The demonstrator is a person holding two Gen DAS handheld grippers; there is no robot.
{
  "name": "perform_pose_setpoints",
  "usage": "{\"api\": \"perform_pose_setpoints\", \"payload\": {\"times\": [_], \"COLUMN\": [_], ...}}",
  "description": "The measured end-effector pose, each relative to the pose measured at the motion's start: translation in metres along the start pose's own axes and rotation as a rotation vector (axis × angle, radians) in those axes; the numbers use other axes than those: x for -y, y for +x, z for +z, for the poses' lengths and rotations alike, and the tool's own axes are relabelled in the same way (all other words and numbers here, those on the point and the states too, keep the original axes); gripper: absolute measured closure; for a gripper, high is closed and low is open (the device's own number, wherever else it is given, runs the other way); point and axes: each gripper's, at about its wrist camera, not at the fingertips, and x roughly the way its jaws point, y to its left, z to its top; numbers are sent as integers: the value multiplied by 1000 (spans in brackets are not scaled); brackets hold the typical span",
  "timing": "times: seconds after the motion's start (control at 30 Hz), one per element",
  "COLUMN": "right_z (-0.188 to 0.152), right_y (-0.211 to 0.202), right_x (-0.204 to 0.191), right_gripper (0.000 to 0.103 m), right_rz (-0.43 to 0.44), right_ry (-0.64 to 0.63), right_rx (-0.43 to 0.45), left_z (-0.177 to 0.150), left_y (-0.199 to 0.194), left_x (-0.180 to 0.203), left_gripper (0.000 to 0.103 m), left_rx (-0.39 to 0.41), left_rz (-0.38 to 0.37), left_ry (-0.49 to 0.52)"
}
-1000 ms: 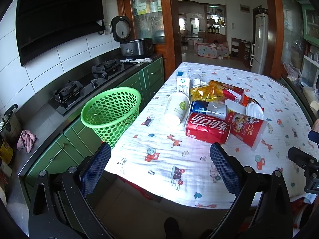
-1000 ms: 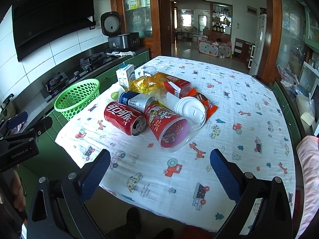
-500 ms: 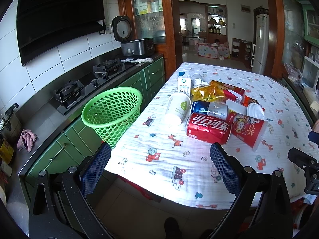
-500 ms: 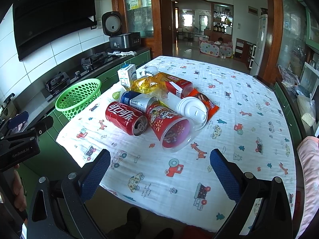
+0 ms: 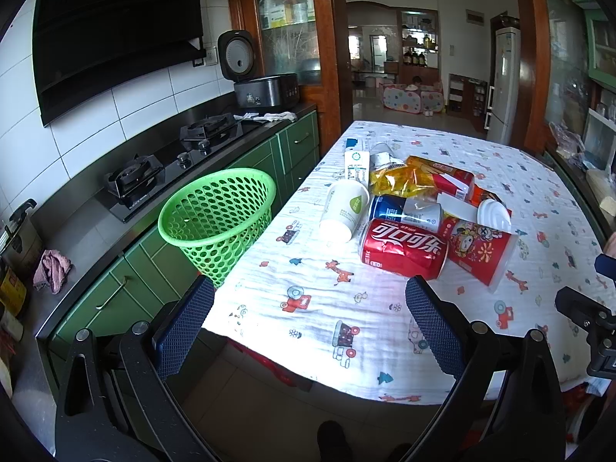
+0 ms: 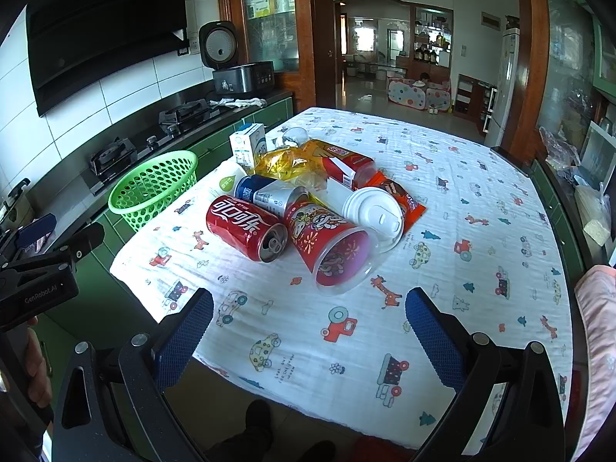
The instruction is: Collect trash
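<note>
A pile of trash lies on the cloth-covered table (image 5: pixel 308 308): a red cola can (image 5: pixel 402 248) (image 6: pixel 246 229), a red printed plastic cup (image 5: pixel 477 250) (image 6: pixel 331 246), a white paper cup (image 5: pixel 342 208), a blue-and-silver can (image 6: pixel 265 192), a white lid (image 6: pixel 373 213), a yellow wrapper (image 6: pixel 285 161) and a milk carton (image 6: pixel 248 146). A green mesh basket (image 5: pixel 217 219) (image 6: pixel 154 192) stands at the table's left edge. My left gripper (image 5: pixel 308 308) and right gripper (image 6: pixel 308 308) are open and empty, above the table's near edge, short of the pile.
A green counter with a gas hob (image 5: pixel 169 165) and a rice cooker (image 5: pixel 261 81) runs along the left. A doorway (image 5: pixel 385 69) opens at the back. The left gripper's body (image 6: pixel 34 269) shows at the right view's left edge.
Both grippers have drifted slightly closer to the table and pile. Nothing on the table has moved.
</note>
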Motion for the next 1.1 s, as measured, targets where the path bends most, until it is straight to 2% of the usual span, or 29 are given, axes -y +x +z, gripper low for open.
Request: {"api": "perform_pose_setpoints", "payload": {"times": [0.37,1.1], "right_z": [0,9], "right_y": [4,17], "right_x": [-11,-6], "right_gripper": [6,6], "right_rz": [10,21], "right_ry": [-10,-18], "right_rx": [-10,-24], "left_z": [-2,10], "left_y": [0,10], "left_x": [2,-10], "left_gripper": [5,5], "left_rx": [-2,-11], "left_rz": [2,9], "left_ry": [2,-24]}}
